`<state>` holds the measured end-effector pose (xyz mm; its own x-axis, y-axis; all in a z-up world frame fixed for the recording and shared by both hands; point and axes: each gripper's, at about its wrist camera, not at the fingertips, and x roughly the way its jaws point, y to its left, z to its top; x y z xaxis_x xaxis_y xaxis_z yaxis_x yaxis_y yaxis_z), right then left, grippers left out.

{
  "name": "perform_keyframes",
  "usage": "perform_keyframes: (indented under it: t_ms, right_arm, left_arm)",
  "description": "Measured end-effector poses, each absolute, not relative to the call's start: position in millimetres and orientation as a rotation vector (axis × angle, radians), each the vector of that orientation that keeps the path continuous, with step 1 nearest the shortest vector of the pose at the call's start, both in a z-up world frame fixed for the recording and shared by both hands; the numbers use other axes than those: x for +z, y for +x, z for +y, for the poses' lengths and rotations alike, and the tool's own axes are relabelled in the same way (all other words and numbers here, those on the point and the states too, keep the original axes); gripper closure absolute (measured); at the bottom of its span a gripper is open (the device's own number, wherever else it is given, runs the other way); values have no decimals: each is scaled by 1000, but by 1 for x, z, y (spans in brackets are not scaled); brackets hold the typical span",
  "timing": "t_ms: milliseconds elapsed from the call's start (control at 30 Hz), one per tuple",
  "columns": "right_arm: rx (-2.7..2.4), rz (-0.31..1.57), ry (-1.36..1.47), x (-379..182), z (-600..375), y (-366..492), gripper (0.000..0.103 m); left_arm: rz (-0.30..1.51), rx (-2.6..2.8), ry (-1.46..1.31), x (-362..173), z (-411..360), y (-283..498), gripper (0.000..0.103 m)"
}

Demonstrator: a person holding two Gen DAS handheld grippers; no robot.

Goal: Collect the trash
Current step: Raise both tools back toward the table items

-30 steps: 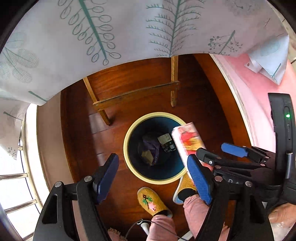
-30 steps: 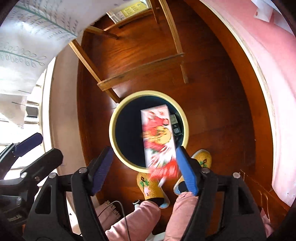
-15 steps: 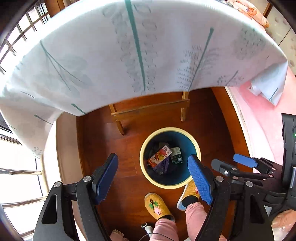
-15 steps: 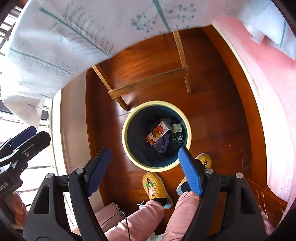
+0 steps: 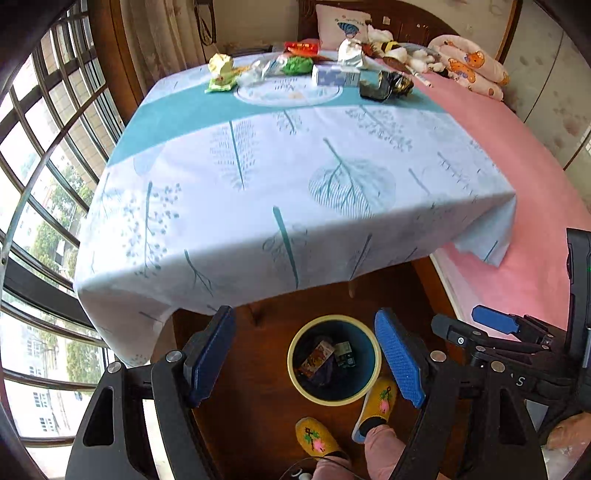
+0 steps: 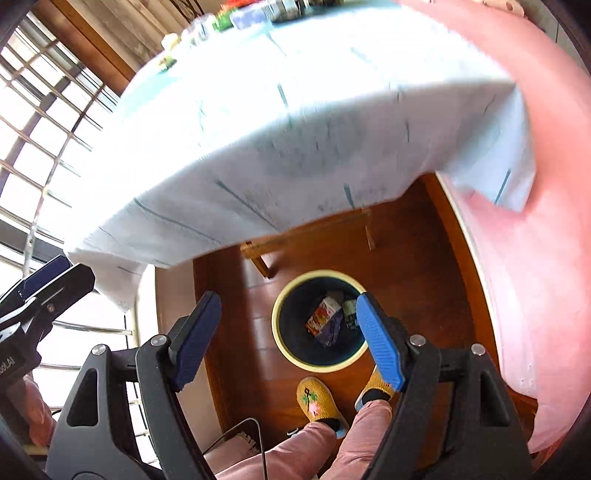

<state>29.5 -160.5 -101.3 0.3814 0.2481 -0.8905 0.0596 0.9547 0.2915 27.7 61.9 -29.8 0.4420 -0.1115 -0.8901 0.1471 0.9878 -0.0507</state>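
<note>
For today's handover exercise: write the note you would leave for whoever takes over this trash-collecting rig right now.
Left gripper: open, empty.
Right gripper: open, empty.
Bin stands on the floor in front of the table; it holds a red carton and other scraps.
Done: some trash is binned.
Left: litter at the table's far end, including a yellow wrapper, green wrapper, white-blue box and dark packet.

Place: a home bedroom.
Evidence: pink-sheeted bed [image 5: 535, 206] with pillow [image 5: 341, 24], cloth-covered table [image 5: 280, 177], barred window [image 5: 40, 155], slippers [image 5: 317, 435] on wooden floor.
</note>
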Motion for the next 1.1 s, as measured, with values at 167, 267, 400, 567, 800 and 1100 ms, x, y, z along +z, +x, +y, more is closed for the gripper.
perform_keyframes:
  t_ms: [167,267,400,567,800,1100]
  right_arm:
    - [118,1087,296,-40,-163,31,30]
    - [111,1041,290,-10,-165,34,30]
    - [97,973,282,26,-174,41,30]
    - [82,911,288,58,-191,60,30]
    - [104,867,280,65,-217,109,29]
    - [192,944,289,30,-277,244,29]
  left_arm:
    - [1016,-186,32,25,62,40,23]
    - [970,-207,23,51,64,45,21]
    - [905,-239,32,84,55,58,17]
    - [848,-291,24,115,43,80,13]
    - [851,-312,45,120,10,132,13]
    - [958,-222,65,80,-56,245,13]
